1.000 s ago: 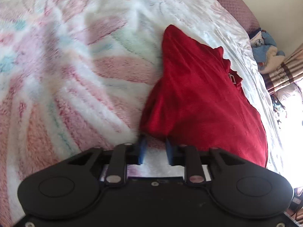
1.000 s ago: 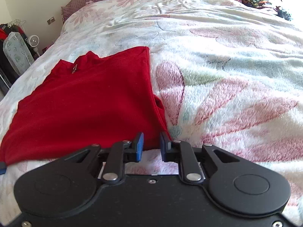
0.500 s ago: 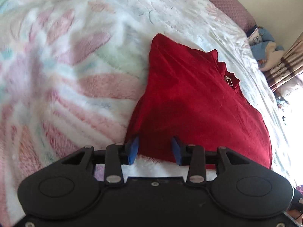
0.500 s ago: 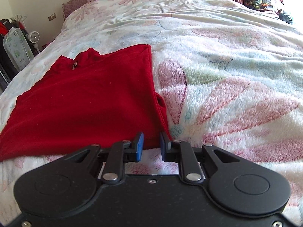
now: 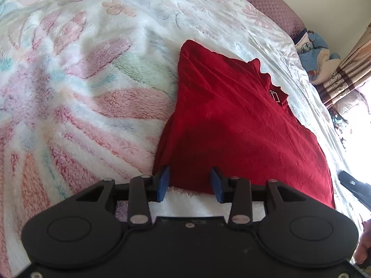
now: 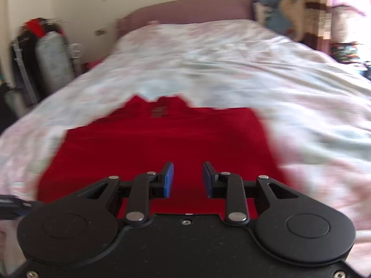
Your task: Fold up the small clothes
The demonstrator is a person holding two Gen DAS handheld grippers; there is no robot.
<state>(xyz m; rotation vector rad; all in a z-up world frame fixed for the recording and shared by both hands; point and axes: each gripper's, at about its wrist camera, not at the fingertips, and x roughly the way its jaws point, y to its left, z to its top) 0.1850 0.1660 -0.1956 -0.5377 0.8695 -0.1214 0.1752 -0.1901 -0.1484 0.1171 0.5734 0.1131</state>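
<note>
A red shirt (image 5: 238, 127) lies flat on the bed, collar and label toward the headboard. My left gripper (image 5: 190, 184) is open, its blue pads at the shirt's near bottom-left corner, with the hem lying between them. In the right wrist view, which is blurred, the shirt (image 6: 162, 143) lies straight ahead. My right gripper (image 6: 187, 179) is open and empty above the shirt's lower middle. The tip of the other gripper (image 5: 354, 185) shows at the right edge of the left wrist view.
The shirt lies on a fluffy flower-patterned blanket (image 5: 81, 92) over a white quilt (image 6: 231, 58). A purple headboard (image 6: 185, 11) stands at the far end. A plush toy (image 5: 317, 51) and curtains (image 5: 347, 74) are by the bed's far corner. Hanging clothes (image 6: 41, 53) stand at the left.
My left gripper has opened wider at the shirt's corner. My right gripper has opened and swung from the shirt's right corner to over its middle, with its camera now facing the headboard.
</note>
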